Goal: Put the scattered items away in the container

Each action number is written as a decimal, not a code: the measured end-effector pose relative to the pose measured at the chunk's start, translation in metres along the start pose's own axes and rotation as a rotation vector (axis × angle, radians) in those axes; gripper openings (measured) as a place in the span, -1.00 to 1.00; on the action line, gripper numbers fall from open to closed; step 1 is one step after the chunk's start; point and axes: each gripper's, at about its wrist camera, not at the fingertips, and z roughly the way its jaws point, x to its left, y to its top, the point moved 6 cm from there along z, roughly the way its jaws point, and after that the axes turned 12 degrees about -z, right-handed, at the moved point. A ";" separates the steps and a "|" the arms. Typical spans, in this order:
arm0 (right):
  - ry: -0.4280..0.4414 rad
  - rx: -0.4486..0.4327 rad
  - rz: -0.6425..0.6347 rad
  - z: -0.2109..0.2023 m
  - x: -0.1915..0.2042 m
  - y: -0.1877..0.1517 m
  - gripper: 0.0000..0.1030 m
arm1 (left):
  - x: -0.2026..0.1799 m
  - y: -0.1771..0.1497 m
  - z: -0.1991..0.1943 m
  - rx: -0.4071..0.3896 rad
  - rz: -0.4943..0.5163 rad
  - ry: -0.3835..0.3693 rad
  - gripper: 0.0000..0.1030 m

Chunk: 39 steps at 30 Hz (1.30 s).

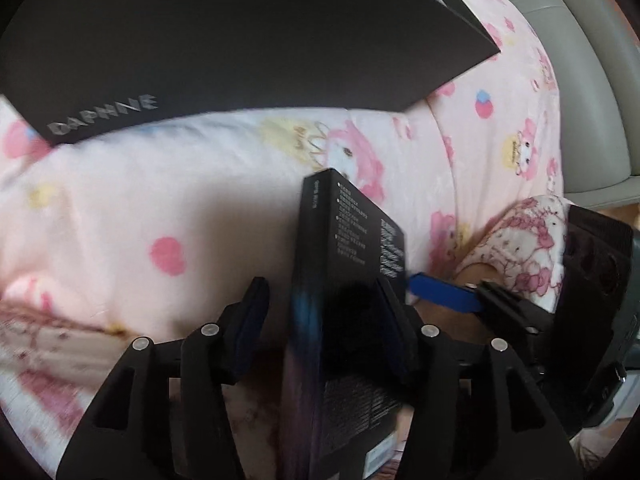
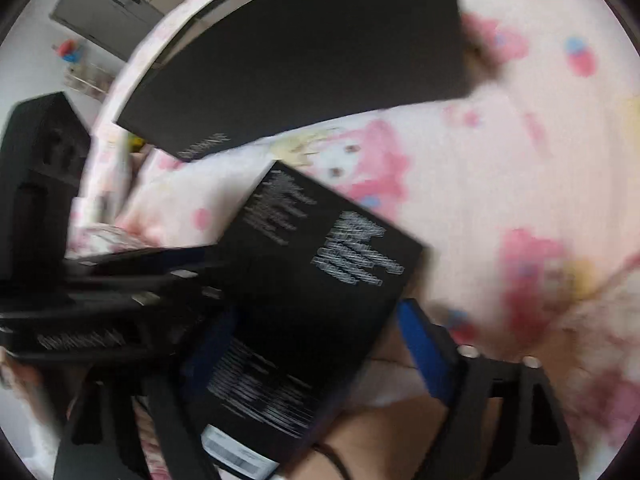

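A small black box (image 1: 344, 264) with white print stands on its edge on the pink blanket, between the fingers of both grippers. My left gripper (image 1: 320, 286) is open around it, with a visible gap between its left pad (image 1: 252, 320) and the box. In the right wrist view the same box (image 2: 304, 280) lies between the spread blue pads (image 2: 424, 344) of my right gripper (image 2: 316, 316), which stands wide open. One blue finger of the right gripper (image 1: 440, 296) shows beside the box. A large black "DAPHNE" box (image 1: 240, 40) (image 2: 300, 60) lies beyond.
A pink cartoon-print blanket (image 1: 160, 208) covers the whole surface. A person's patterned sleeve (image 1: 520, 248) and a bare wrist (image 2: 372, 432) are close to the grippers. A grey padded edge (image 1: 592, 80) borders the right side. Grey cabinets (image 2: 104, 12) stand far off.
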 end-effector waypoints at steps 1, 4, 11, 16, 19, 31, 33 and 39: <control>0.024 0.002 0.011 0.003 -0.002 0.000 0.82 | -0.001 0.001 0.002 0.000 -0.009 -0.014 -0.06; 0.042 -0.024 0.006 0.001 -0.003 -0.003 0.64 | -0.007 -0.002 0.000 -0.022 -0.001 -0.063 -0.17; 0.132 -0.145 -0.104 -0.025 0.031 0.017 0.01 | -0.015 0.004 -0.026 -0.109 -0.005 -0.136 -0.22; 0.059 -0.080 -0.011 -0.017 0.010 0.001 0.04 | -0.008 -0.002 -0.022 -0.097 0.000 -0.100 -0.44; 0.013 -0.065 0.028 -0.015 0.001 -0.007 0.05 | -0.008 -0.007 -0.013 -0.056 0.008 -0.078 -0.27; 0.057 -0.053 0.047 0.003 0.006 -0.001 0.51 | -0.015 -0.001 0.002 -0.019 0.047 -0.082 -0.34; 0.095 -0.075 0.035 -0.004 0.006 -0.001 0.51 | -0.016 -0.001 -0.006 -0.044 0.052 -0.108 -0.41; 0.145 -0.198 0.010 -0.027 0.020 0.007 0.50 | -0.018 0.004 -0.050 -0.212 0.047 -0.149 -0.66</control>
